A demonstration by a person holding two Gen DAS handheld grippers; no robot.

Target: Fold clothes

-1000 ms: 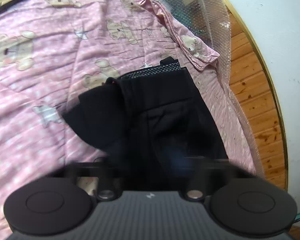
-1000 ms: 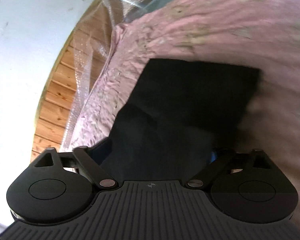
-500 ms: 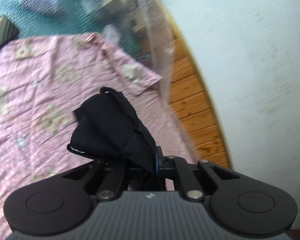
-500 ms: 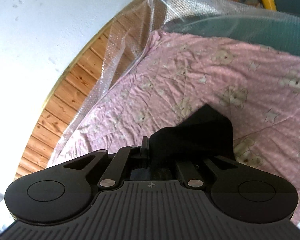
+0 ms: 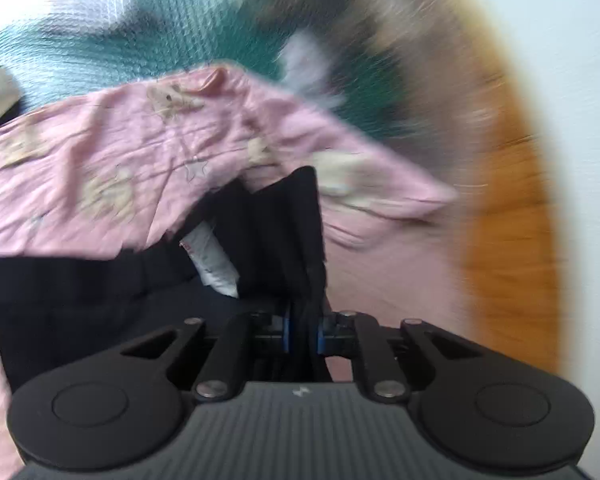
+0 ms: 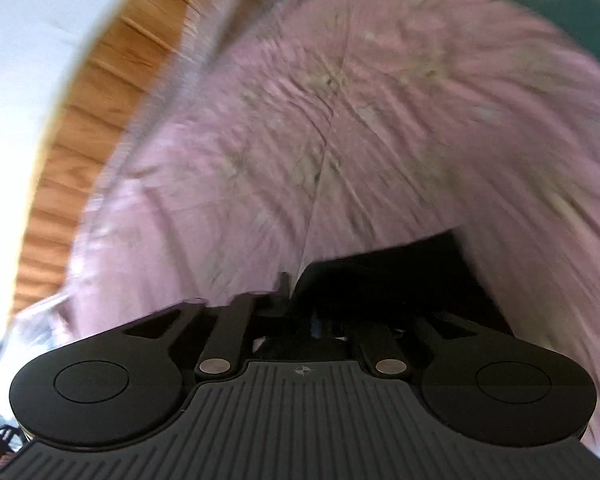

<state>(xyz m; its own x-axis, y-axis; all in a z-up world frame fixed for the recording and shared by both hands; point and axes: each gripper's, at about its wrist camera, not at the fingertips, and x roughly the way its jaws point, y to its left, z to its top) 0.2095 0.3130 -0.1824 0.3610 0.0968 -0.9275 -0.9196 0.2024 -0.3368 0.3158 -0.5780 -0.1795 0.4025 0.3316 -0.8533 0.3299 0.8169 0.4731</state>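
My left gripper (image 5: 302, 330) pinches the black garment (image 5: 288, 224) tight, lifting it over the pink sheet (image 5: 100, 152); my right gripper (image 6: 320, 312) has been opening, maybe still holding cloth, I cannot tell

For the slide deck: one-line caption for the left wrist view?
Left gripper clamped on a bunched black garment, white label showing, above a pink bear-print sheet; frame motion-blurred.

A bed or table covered by a pink sheet (image 5: 100, 168) printed with pale teddy bears and stars fills most of both blurred views. Beyond its far edge lies a teal, textured surface (image 5: 148, 40). A strip of orange-brown wooden floor (image 6: 100, 92) curves along one side, meeting a plain white wall (image 5: 572, 80). Soft daylight brightens the wall.
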